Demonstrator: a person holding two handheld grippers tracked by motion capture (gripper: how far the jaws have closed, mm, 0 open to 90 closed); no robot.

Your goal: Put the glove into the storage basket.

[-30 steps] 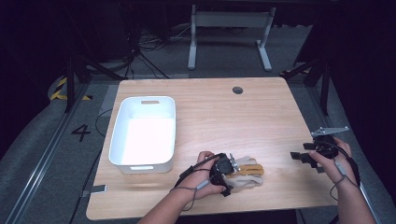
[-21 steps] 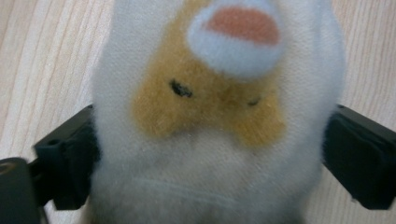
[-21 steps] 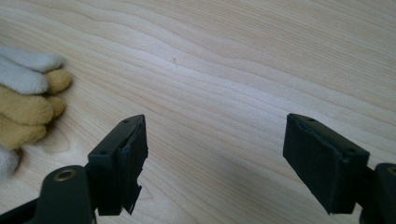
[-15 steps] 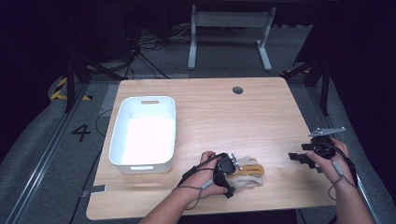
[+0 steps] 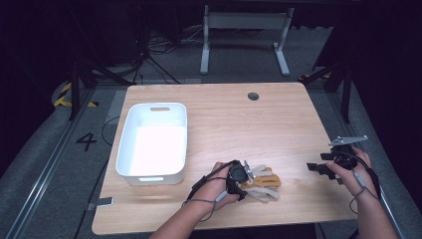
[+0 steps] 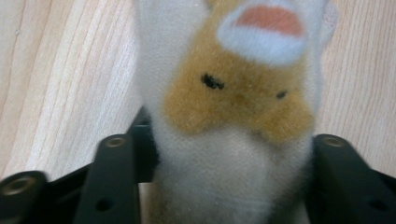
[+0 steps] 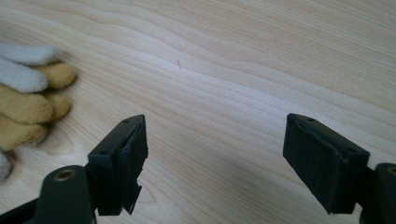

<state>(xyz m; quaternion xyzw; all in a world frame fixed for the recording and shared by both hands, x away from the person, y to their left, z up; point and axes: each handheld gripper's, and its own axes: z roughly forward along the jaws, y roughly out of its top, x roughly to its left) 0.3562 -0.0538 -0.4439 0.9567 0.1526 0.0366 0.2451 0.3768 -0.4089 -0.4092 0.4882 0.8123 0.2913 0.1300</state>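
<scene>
1. Table (image 5: 219, 114): a pale wooden surface that carries everything. Its middle is bare, which leaves a free path from the near edge toward the tub.
2. Tub (image 5: 130, 144): a white, empty bin beside the left edge of the surface, the likely destination. A lift should clear its near rim before any release.
3. Plush toy (image 5: 263, 183): a tan and white soft animal lying flat close to the near edge, about midway along it, just right of the tub's near corner. Its limbs trail loose, so a grip on the body, not a paw, carries better.
4. Left gripper (image 5: 241, 180): its jaws have just been closing and now press the toy's body (image 6: 233, 154) from both sides, fur bulging between them. A firm squeeze held before lifting keeps the soft body from slipping.
5. Right gripper (image 5: 318, 168): it hovers near the right edge of the surface, well apart from the toy, jaws wide apart with only bare wood (image 7: 215, 93) between them. It best stays clear.
</scene>
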